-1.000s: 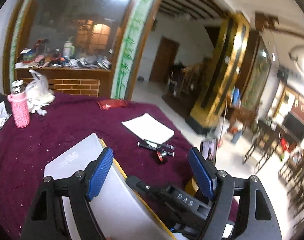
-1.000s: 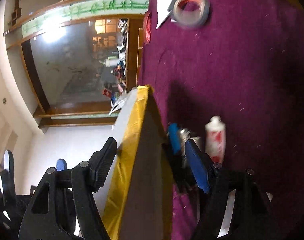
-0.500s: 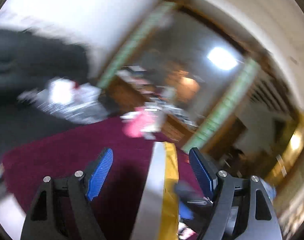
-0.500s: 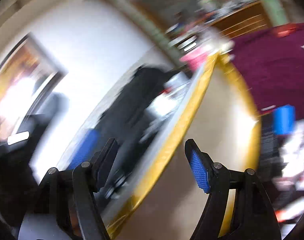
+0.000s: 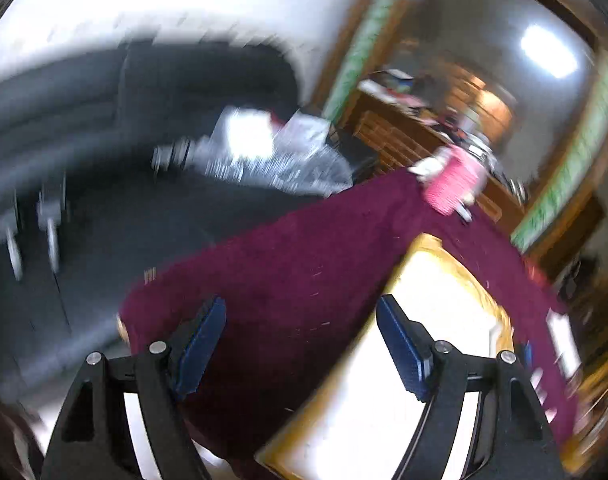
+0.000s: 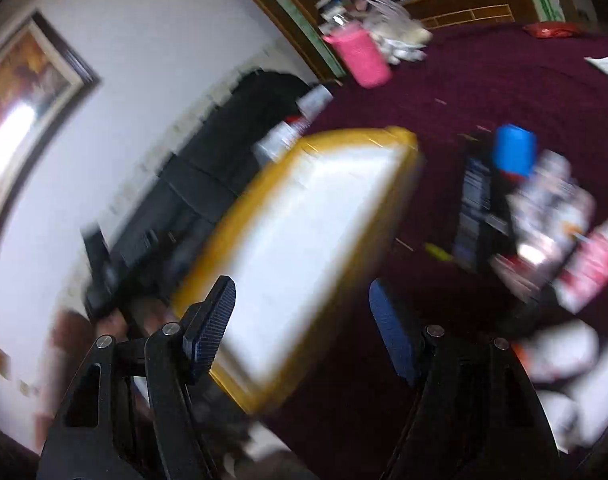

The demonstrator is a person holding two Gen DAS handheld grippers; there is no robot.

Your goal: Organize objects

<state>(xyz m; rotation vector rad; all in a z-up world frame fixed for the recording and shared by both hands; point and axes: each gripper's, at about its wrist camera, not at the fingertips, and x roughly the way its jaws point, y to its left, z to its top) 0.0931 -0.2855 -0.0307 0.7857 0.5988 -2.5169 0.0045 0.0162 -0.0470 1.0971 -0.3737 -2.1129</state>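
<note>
A flat white box with yellow-taped edges (image 5: 387, 392) lies on the maroon tablecloth (image 5: 304, 280); it also shows in the right wrist view (image 6: 304, 248). My left gripper (image 5: 302, 344) is open, its right finger over the box's left part. My right gripper (image 6: 302, 328) is open above the box's near edge. Both views are motion-blurred. A heap of small packets and a blue-capped item (image 6: 515, 152) lies right of the box.
A pink bottle (image 6: 361, 58) and a plastic bag (image 6: 399, 40) stand at the table's far side. A dark sofa or chair (image 5: 124, 140) sits beyond the table edge. White paper (image 6: 607, 66) lies far right. A wooden counter (image 6: 463, 4) lines the back wall.
Both grippers swung fast. The box, earlier standing on edge between the fingers, now lies flat on the cloth, and both grippers hold nothing.
</note>
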